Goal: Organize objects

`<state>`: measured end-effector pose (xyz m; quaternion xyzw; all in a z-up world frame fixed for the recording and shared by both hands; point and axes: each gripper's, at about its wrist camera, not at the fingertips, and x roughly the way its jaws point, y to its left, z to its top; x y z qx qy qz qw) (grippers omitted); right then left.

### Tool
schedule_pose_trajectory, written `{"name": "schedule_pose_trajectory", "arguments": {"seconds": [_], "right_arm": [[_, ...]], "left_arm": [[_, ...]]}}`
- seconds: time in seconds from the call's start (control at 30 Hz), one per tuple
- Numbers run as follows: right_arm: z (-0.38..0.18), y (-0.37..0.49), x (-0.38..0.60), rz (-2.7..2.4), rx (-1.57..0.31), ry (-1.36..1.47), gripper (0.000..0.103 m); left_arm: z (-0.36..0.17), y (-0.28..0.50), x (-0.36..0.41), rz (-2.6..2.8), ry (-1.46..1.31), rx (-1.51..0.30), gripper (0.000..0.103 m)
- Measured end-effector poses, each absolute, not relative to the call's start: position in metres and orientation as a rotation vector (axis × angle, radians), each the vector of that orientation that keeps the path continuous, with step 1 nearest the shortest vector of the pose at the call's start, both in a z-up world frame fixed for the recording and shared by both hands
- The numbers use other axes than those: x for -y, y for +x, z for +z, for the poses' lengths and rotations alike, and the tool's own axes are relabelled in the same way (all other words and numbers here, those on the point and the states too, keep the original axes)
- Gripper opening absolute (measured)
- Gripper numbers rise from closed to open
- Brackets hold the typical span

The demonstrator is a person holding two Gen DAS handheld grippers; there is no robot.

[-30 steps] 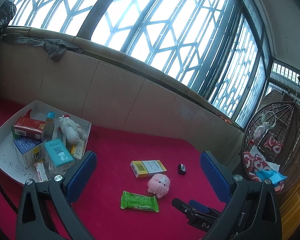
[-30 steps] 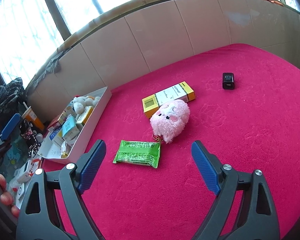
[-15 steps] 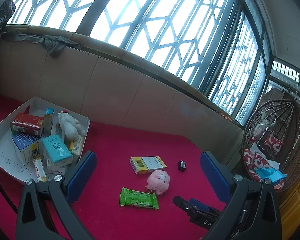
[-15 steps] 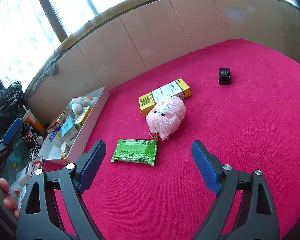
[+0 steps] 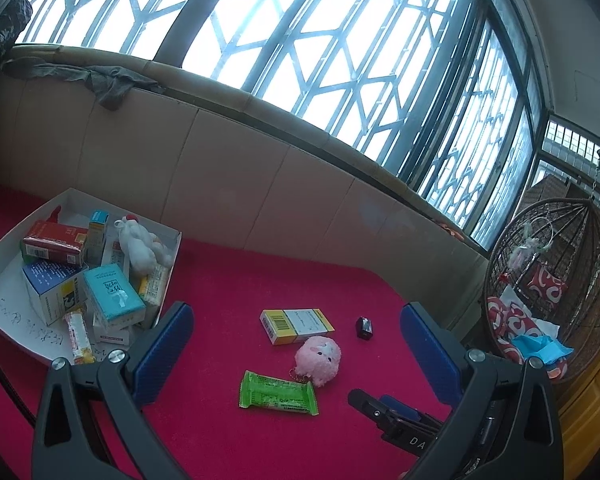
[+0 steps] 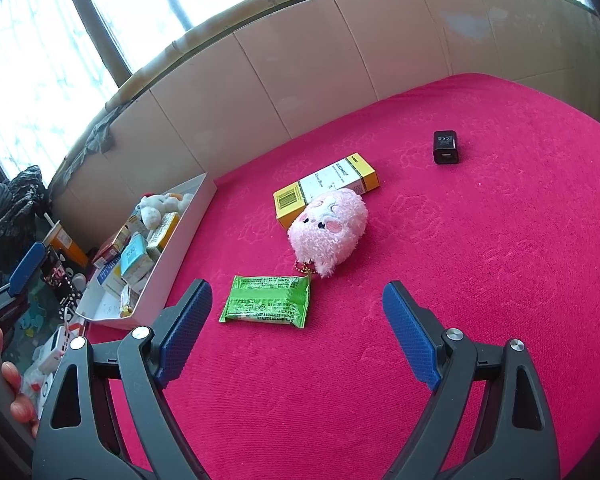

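Observation:
On the red cloth lie a green packet [image 6: 266, 299], a pink plush keychain [image 6: 328, 226], a yellow-and-white box [image 6: 327, 184] and a small black charger [image 6: 445, 147]. They also show in the left wrist view: the packet [image 5: 278, 392], the plush [image 5: 318, 359], the box [image 5: 296, 325] and the charger [image 5: 364, 327]. A white tray [image 5: 12, 330] at the left holds several boxes and a white plush [image 5: 140, 246]. My right gripper [image 6: 298, 334] is open, just short of the packet and plush. My left gripper [image 5: 296, 354] is open and empty, held higher and farther back.
A beige padded wall [image 5: 220, 184] borders the cloth at the back under big windows. A wicker hanging chair [image 5: 552, 292] stands at the right. Clutter and a person's fingers [image 6: 12, 392] show off the cloth's left edge in the right wrist view.
My right gripper has moved closer to the packet and plush. My left gripper has drawn back and tilted up a little. Both stay open.

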<state>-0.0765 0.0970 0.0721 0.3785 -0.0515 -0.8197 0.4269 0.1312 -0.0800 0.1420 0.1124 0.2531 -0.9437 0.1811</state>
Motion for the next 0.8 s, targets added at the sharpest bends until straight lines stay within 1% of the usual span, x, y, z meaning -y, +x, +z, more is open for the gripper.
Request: {"name": "schedule_pose_trajectory", "arguments": {"seconds": [0.8], "right_arm": [[0.0668,-0.0814,-0.0989,-2.044,0.143,0.979,0.088]], "left_arm": [[0.1357,0.1308,0.0831,-2.654,0.339,-0.739,0.103]]}}
